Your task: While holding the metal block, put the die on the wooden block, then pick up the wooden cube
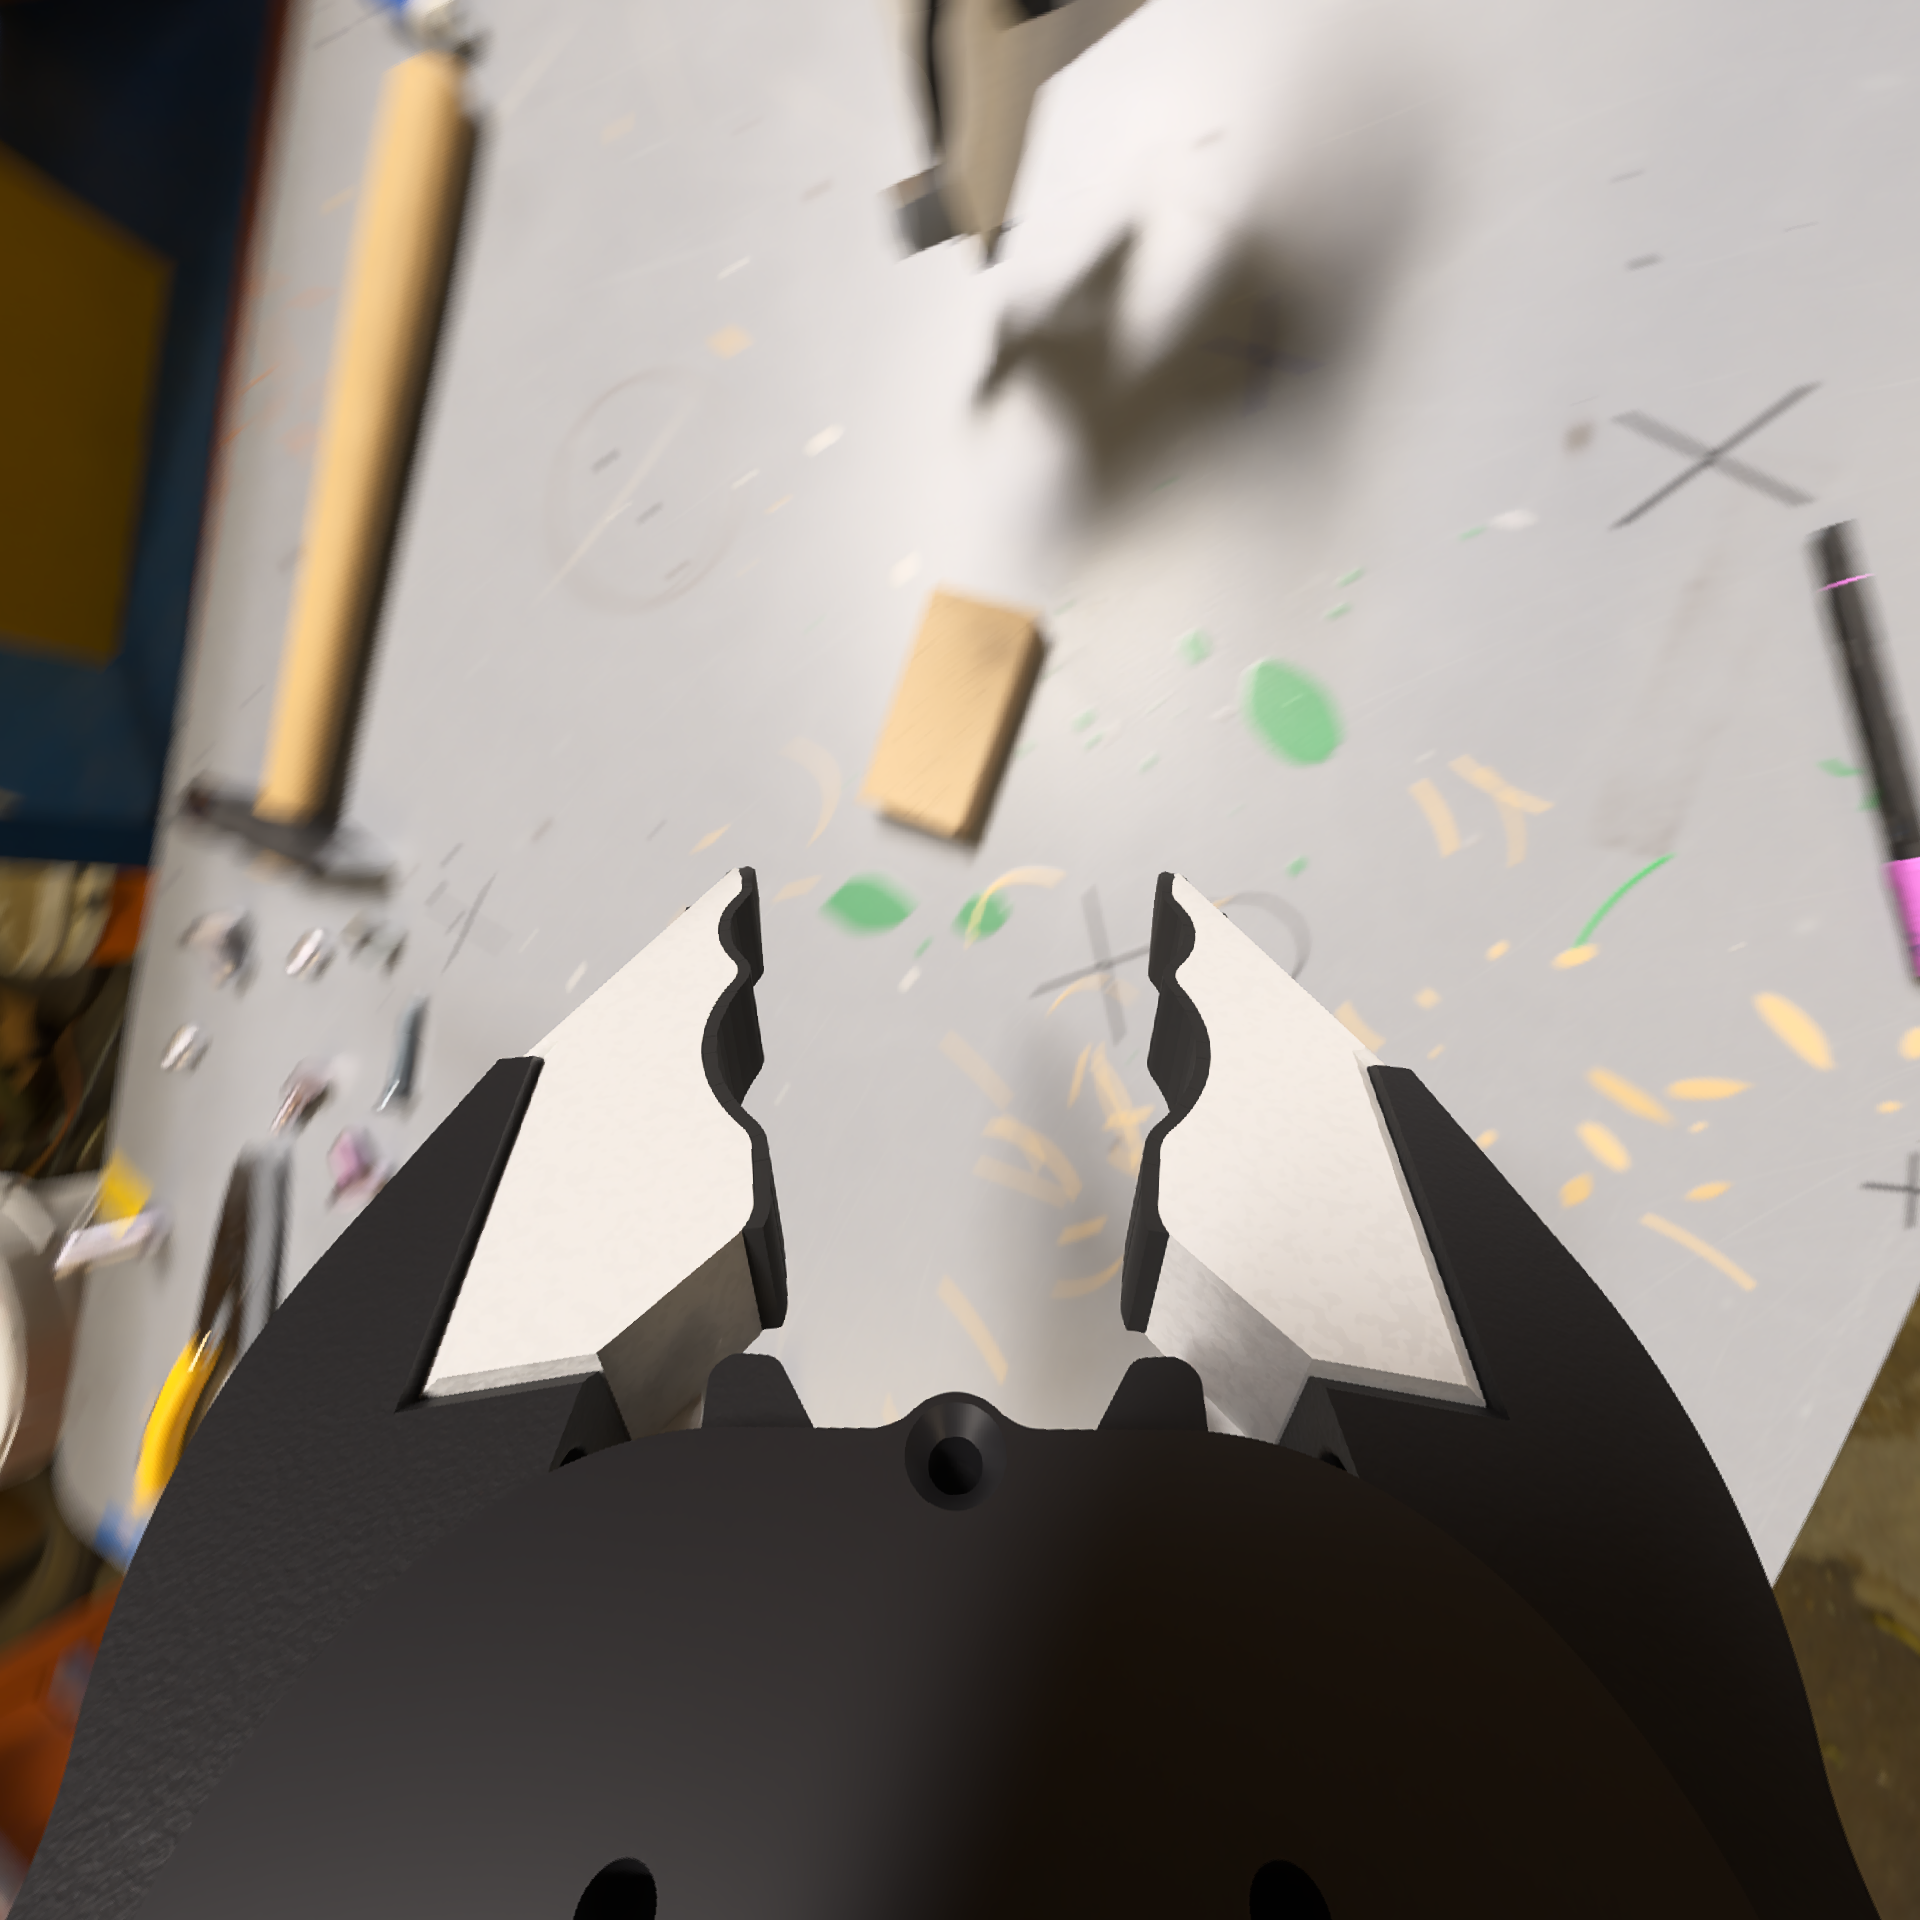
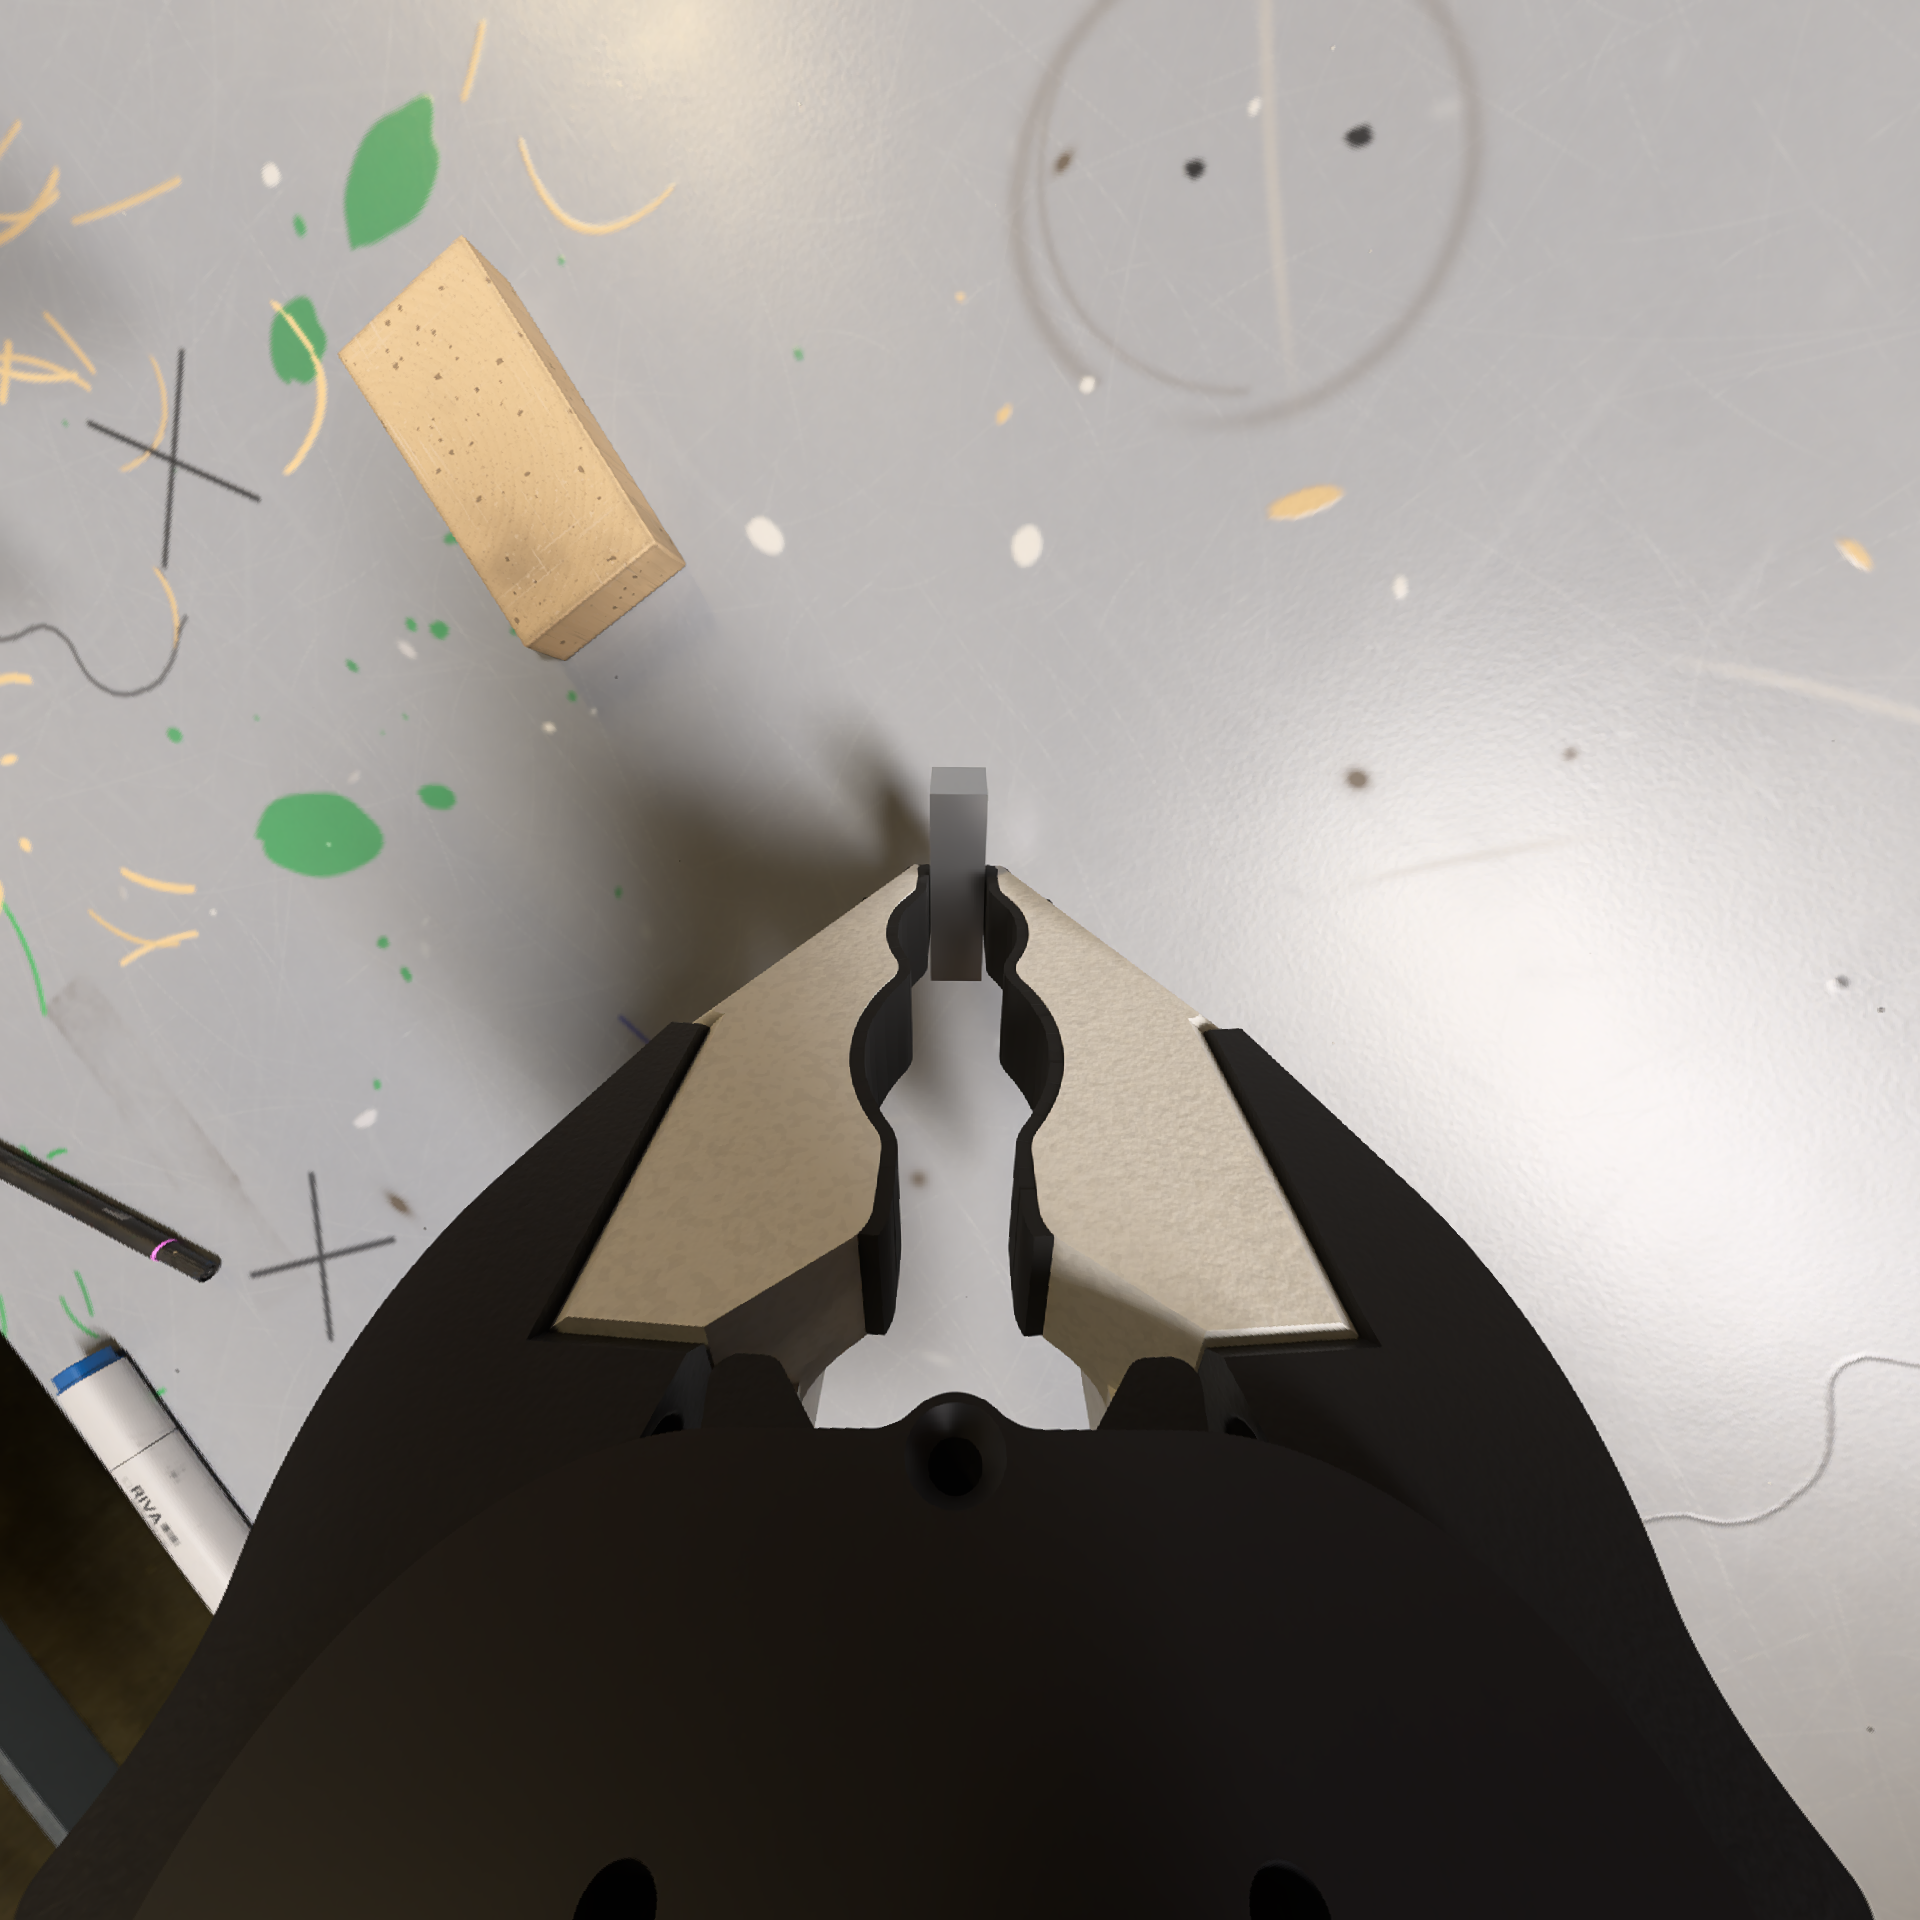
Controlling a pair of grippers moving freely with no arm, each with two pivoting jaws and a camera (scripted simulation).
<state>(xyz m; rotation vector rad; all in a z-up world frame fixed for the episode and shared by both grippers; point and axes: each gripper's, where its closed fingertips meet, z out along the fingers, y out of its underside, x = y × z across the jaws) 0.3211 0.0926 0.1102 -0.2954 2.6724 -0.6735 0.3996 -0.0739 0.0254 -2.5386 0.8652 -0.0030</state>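
My right gripper [image 2: 957, 883] is shut on a small grey metal block [image 2: 957, 831], which sticks out past the fingertips above the grey table. A pale wooden block [image 2: 509, 447] lies flat on the table, up and left of that gripper. In the left wrist view my left gripper [image 1: 956, 883] is open and empty above the table. The same wooden block [image 1: 954, 712] lies just beyond its fingertips. No die and no wooden cube show in either view. The left wrist view is blurred.
A hammer with a wooden handle [image 1: 358, 447] lies at the left. A black pen with a pink band [image 1: 1870, 727] lies at the right; it also shows in the right wrist view [image 2: 114, 1216], near a white marker [image 2: 156, 1475]. A pale blurred object [image 1: 1122, 312] is farther off.
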